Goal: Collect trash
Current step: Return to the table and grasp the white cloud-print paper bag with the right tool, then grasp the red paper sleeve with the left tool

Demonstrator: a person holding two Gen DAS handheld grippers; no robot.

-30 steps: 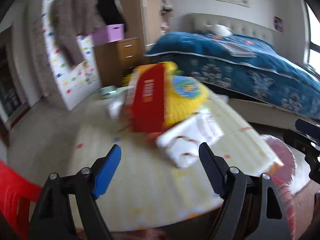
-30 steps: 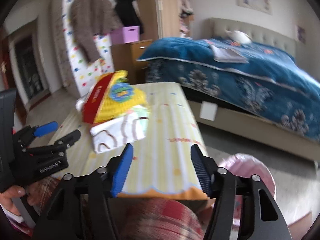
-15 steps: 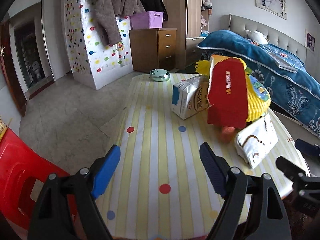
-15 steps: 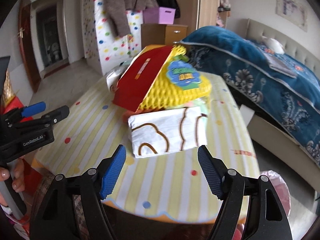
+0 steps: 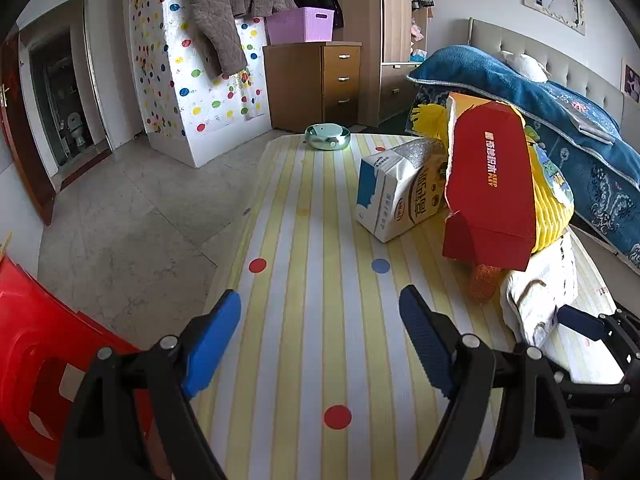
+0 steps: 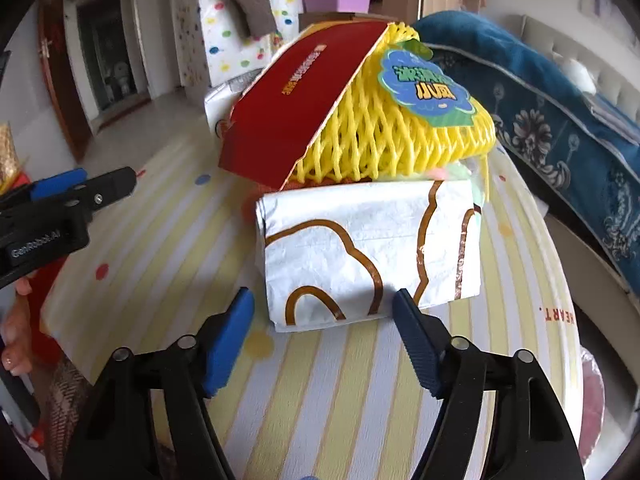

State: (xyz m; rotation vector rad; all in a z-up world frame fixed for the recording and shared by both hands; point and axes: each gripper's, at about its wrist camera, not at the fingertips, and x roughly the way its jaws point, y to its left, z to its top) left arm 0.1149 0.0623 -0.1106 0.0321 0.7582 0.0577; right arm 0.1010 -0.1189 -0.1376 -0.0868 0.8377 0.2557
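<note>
White paper bag [image 6: 368,252], brown swirls, flat on striped table [image 6: 360,400]; red carton [image 6: 296,108] and yellow foam net [image 6: 400,136] piled behind. Right hand-held gripper [image 6: 324,344] closing, empty; left hand-held gripper [image 5: 320,344] spread, empty.

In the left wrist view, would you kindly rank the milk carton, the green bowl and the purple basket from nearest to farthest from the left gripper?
1. Milk carton, on the table, right of centre.
2. Green bowl, at the table's far end.
3. Purple basket, atop the wooden drawers.

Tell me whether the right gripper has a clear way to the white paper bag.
Probably yes: the right gripper sits just short of the white paper bag, jaws closing, nothing between them, only bare tablecloth ahead.
</note>
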